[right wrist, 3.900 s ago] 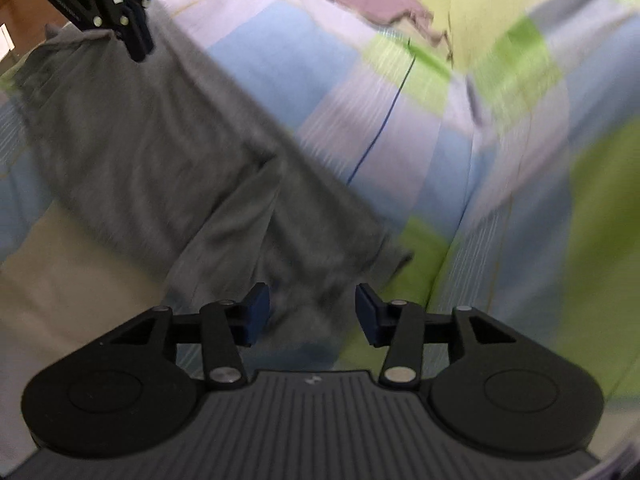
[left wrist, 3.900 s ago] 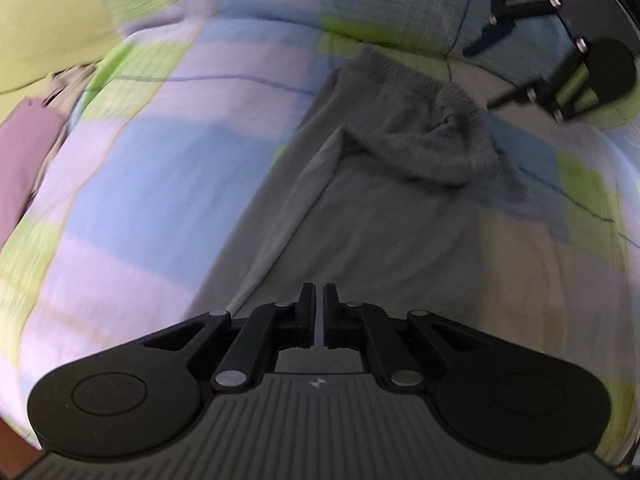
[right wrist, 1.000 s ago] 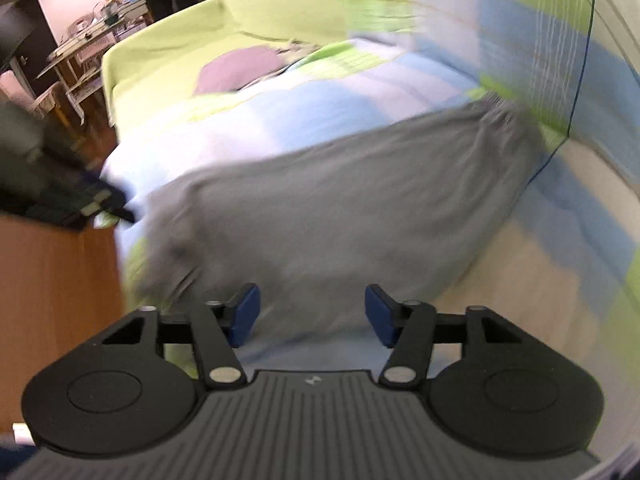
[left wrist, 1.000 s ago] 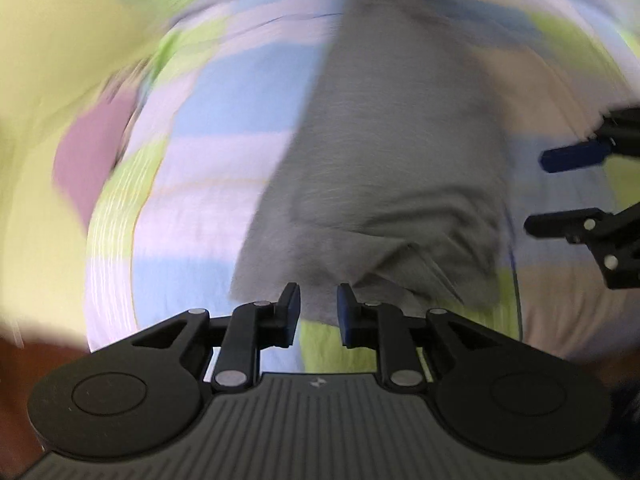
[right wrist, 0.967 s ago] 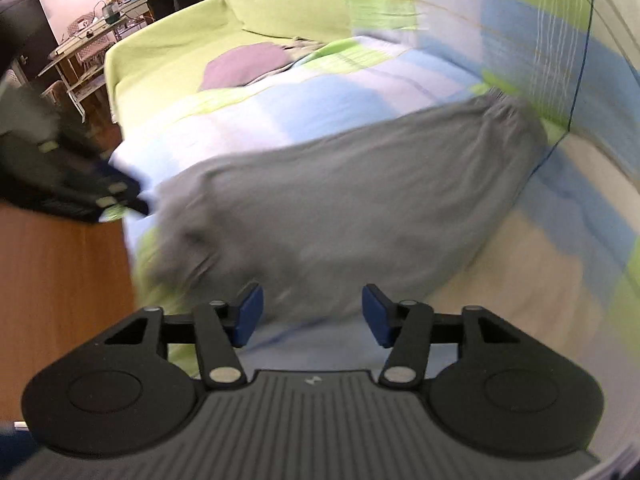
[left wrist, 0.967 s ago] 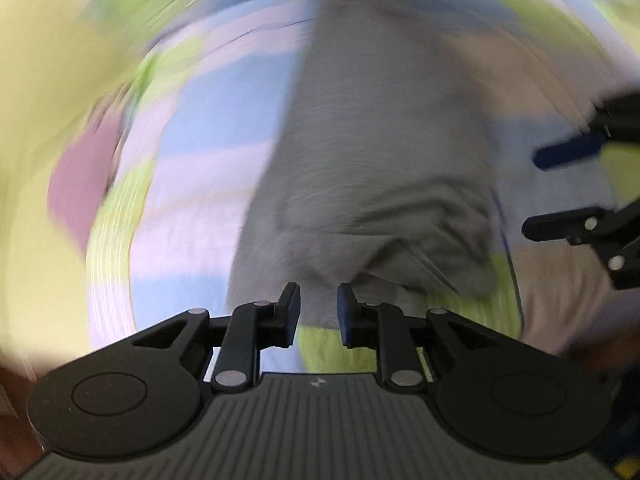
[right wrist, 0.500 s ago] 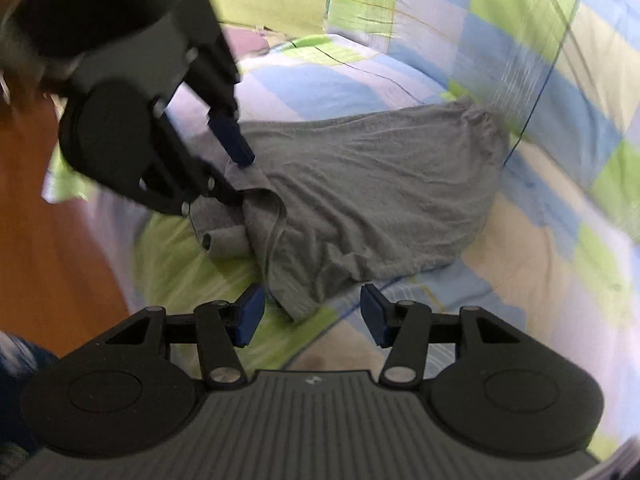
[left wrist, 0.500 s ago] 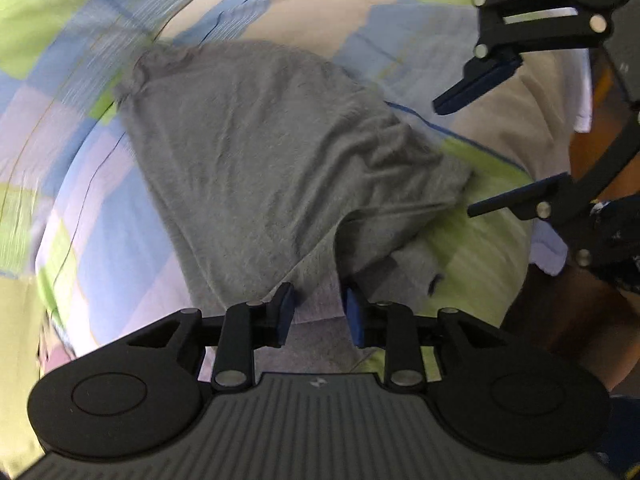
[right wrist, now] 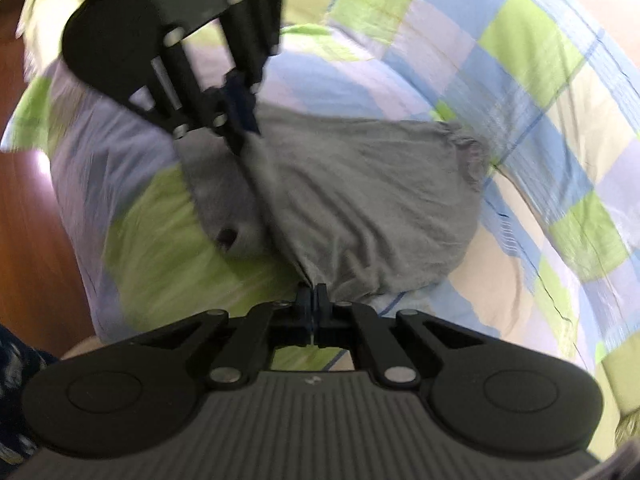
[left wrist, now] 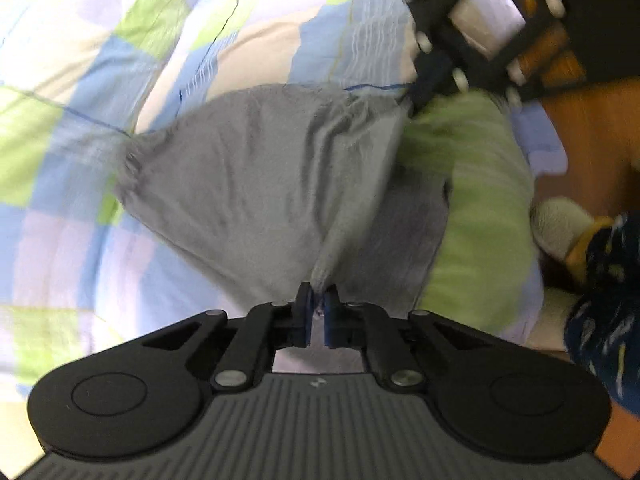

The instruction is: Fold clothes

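1. Garment [left wrist: 256,184], grey, lies on the checked bed [left wrist: 80,240] near its edge.
2. Left tool [left wrist: 316,312] has just closed, pinching 1 hem corner.
3. Right tool [right wrist: 314,300] has just clamped the other corner, so both ends can lift together for a fold.

Checked quilt [left wrist: 100,80] — blue, green, cream, lilac; wooden floor [left wrist: 592,128] beside it.
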`<state>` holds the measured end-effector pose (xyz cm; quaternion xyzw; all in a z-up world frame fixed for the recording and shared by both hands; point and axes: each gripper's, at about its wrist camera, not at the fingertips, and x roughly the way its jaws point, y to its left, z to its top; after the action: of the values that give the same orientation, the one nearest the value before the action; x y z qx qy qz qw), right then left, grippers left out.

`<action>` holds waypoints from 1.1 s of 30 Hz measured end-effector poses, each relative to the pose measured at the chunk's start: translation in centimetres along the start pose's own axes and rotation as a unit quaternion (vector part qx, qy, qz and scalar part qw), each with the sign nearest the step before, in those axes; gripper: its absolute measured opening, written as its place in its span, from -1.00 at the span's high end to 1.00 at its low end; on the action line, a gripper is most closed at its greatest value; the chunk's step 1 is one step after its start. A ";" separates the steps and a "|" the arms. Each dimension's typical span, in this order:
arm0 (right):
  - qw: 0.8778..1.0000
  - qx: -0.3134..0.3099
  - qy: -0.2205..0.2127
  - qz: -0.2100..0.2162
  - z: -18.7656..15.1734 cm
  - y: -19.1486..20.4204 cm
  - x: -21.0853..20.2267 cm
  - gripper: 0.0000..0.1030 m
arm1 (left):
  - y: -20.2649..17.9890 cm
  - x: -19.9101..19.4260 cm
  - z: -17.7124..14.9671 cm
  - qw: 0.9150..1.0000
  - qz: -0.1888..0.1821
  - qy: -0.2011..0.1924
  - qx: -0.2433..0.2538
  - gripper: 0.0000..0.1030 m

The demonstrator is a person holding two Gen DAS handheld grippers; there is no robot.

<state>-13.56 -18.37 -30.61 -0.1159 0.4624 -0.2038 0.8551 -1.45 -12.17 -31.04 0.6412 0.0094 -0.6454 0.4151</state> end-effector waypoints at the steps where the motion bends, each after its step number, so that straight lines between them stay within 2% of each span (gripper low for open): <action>1: 1.000 0.003 -0.005 0.001 0.8 0.0 -0.8 1.00 | 0.3 -0.7 -0.5 1.000 0.006 -0.001 0.010 0.95; 5: 1.000 0.013 -0.019 -0.002 3.6 0.9 -3.0 1.00 | 0.3 -1.6 -2.2 0.999 0.015 -0.003 0.044 0.95; 8: 1.000 0.021 0.000 -0.007 4.5 2.4 -2.5 1.00 | -1.4 -1.0 -3.4 0.997 0.010 -0.002 0.073 0.95; 12: 0.999 0.019 0.040 -0.010 4.1 4.3 -0.9 1.00 | -5.0 0.9 -4.5 0.995 -0.005 -0.010 0.094 0.95; 15: 0.998 -0.001 0.064 -0.015 3.0 5.7 0.2 1.00 | -6.8 1.9 -4.9 0.995 0.005 -0.014 0.103 0.93; 19: 0.996 -0.016 0.084 -0.025 2.3 6.3 1.2 1.00 | -7.1 2.1 -5.0 0.995 0.014 -0.010 0.096 0.87; 21: 0.994 -0.033 0.103 -0.033 2.2 6.7 1.6 0.92 | -7.1 1.8 -5.6 0.995 0.009 0.009 0.097 0.83; 22: 0.993 -0.042 0.110 -0.033 2.1 6.9 1.6 0.83 | -7.1 1.8 -6.0 0.995 0.005 0.016 0.099 0.72; 23: 0.992 -0.043 0.114 -0.033 2.0 7.0 1.4 0.68 | -6.9 1.9 -6.2 0.995 0.002 0.022 0.098 0.70; 25: 0.992 -0.028 0.119 -0.035 1.6 6.8 0.7 0.54 | -6.4 0.8 -7.5 0.996 0.001 0.031 0.089 0.61; 27: 0.993 0.014 0.117 -0.033 1.2 6.1 -0.4 0.54 | -5.2 -0.2 -7.6 0.998 0.000 0.024 0.064 0.60; 29: 0.988 0.113 0.098 -0.021 0.8 4.2 -1.9 0.54 | -3.3 -1.1 -6.9 1.000 -0.003 0.004 0.024 0.60; 30: 0.979 0.186 0.080 -0.009 0.5 2.9 -2.6 0.54 | -2.3 -1.4 -6.2 1.000 -0.005 -0.011 0.004 0.60; 32: 0.948 0.315 0.050 0.011 -0.1 0.6 -3.2 0.54 | -1.1 -1.4 -4.6 0.999 -0.015 -0.036 -0.021 0.47; 33: 0.917 0.398 0.032 0.019 -0.8 -0.8 -3.1 0.54 | -0.8 -1.1 -3.4 0.998 -0.017 -0.054 -0.022 0.47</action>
<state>-15.91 -17.62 -28.40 0.2490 0.3725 -0.3584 0.8190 0.73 -9.28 -31.14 0.5960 0.0123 -0.6857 0.4176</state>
